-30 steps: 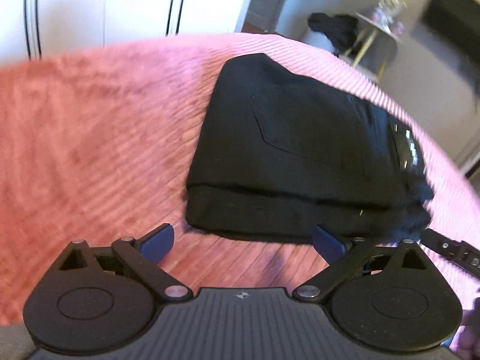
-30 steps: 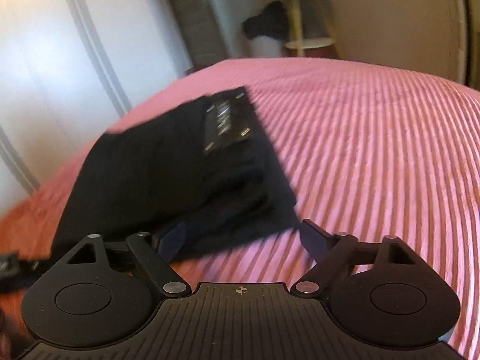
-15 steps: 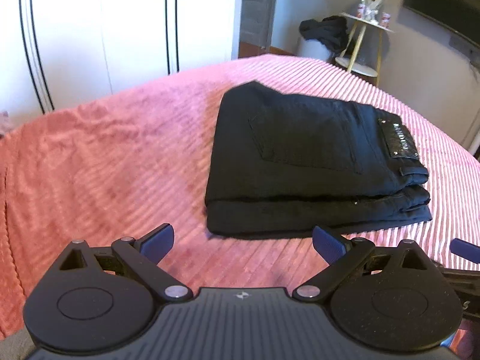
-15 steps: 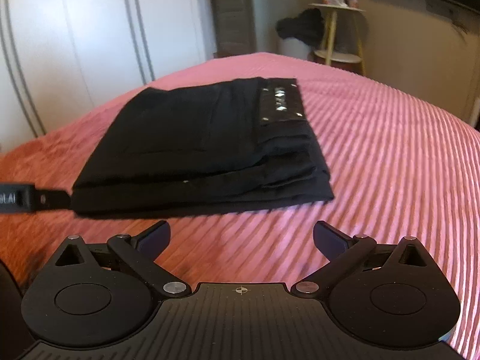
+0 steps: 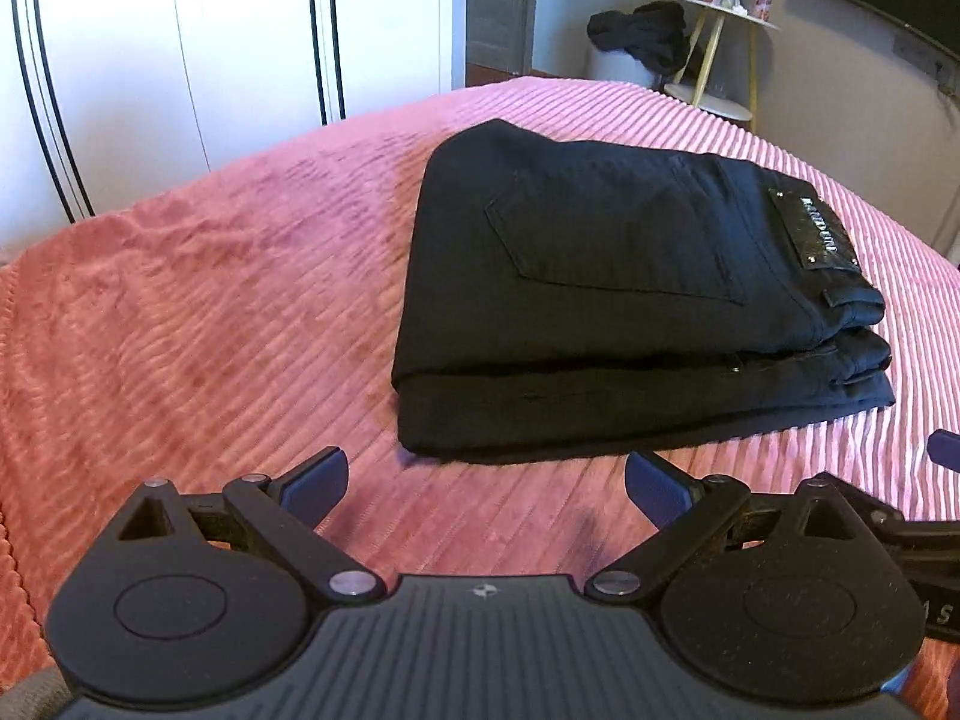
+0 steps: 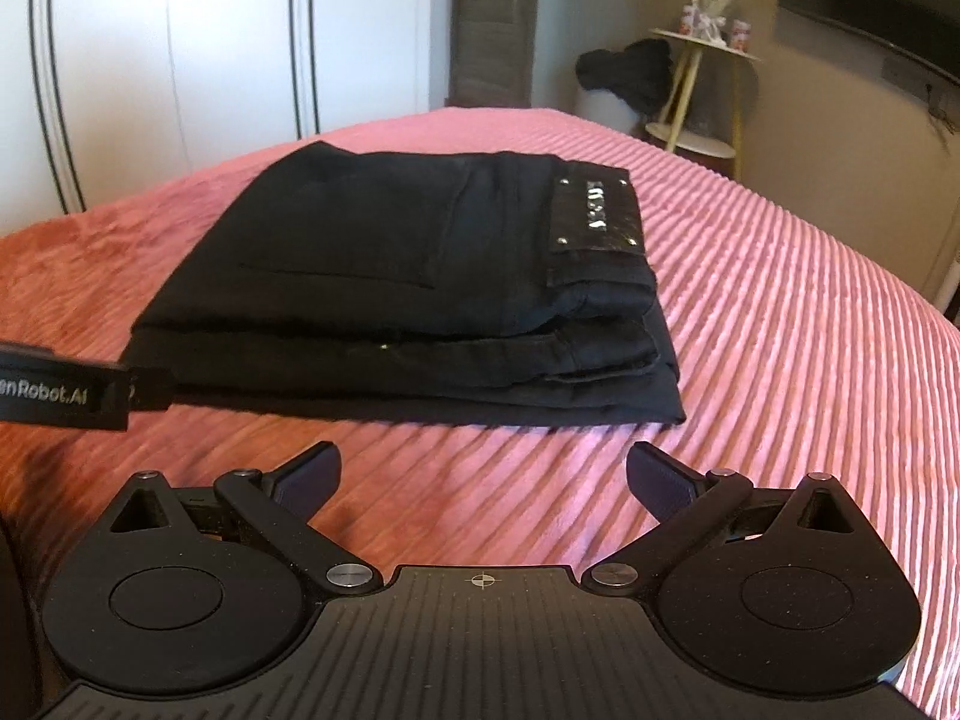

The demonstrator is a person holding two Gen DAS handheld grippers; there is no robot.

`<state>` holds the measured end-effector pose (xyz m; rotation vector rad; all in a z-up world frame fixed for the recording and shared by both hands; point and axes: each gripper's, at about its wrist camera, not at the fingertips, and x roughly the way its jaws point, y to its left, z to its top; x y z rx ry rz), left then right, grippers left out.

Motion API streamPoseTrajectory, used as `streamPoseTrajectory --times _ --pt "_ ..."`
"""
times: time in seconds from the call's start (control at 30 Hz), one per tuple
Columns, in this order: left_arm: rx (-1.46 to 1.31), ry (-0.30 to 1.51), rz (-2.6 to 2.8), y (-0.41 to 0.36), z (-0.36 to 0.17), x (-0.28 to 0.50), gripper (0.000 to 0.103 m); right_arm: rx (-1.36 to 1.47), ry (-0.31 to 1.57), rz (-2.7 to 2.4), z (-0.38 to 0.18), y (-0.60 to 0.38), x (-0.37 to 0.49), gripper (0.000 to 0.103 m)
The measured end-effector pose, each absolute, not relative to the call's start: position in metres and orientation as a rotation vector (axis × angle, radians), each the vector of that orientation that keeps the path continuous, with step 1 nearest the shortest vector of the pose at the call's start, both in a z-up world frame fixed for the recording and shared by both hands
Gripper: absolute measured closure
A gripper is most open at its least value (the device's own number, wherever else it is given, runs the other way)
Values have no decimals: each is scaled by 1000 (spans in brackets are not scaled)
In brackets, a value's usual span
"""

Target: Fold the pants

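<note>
The black pants (image 5: 612, 276) lie folded in a neat stack on the pink ribbed bedspread (image 5: 210, 312), back pocket and shiny label patch (image 5: 813, 231) on top. They also show in the right wrist view (image 6: 420, 282). My left gripper (image 5: 487, 480) is open and empty, a short way in front of the stack's near edge. My right gripper (image 6: 483, 477) is open and empty, also just short of the stack. The left gripper's side pokes into the right wrist view (image 6: 66, 393) at the left edge.
White wardrobe doors (image 5: 180, 60) stand behind the bed. A small round side table (image 5: 726, 54) with dark clothes (image 5: 642, 36) draped beside it stands at the back right. The bedspread (image 6: 810, 360) stretches to the right of the stack.
Both grippers have drawn back from the folded pants and levelled out. The stack lies still and now sits a bit farther from both sets of fingers.
</note>
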<state>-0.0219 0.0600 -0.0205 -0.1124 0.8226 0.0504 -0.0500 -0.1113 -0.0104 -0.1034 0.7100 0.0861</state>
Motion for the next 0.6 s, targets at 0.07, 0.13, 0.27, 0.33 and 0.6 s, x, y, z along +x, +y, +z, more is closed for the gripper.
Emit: streamPoseTrajectory --times 0.07,0.13,0.27,0.33,0.6 --pt "-122 824 43 60 -22 -20 4 -94 713 81 -11 -113 -48 0" --pt "-126 832 36 60 -25 -18 4 -95 712 76 -11 -113 -49 0" --pt "-111 847 35 57 -27 -15 4 -102 707 75 -11 -112 -52 0" --pt "-112 848 33 57 -28 -16 4 -101 702 76 -10 -113 -51 0" --pt "-113 855 35 57 -28 -16 4 -105 699 67 -10 -112 -51 0"
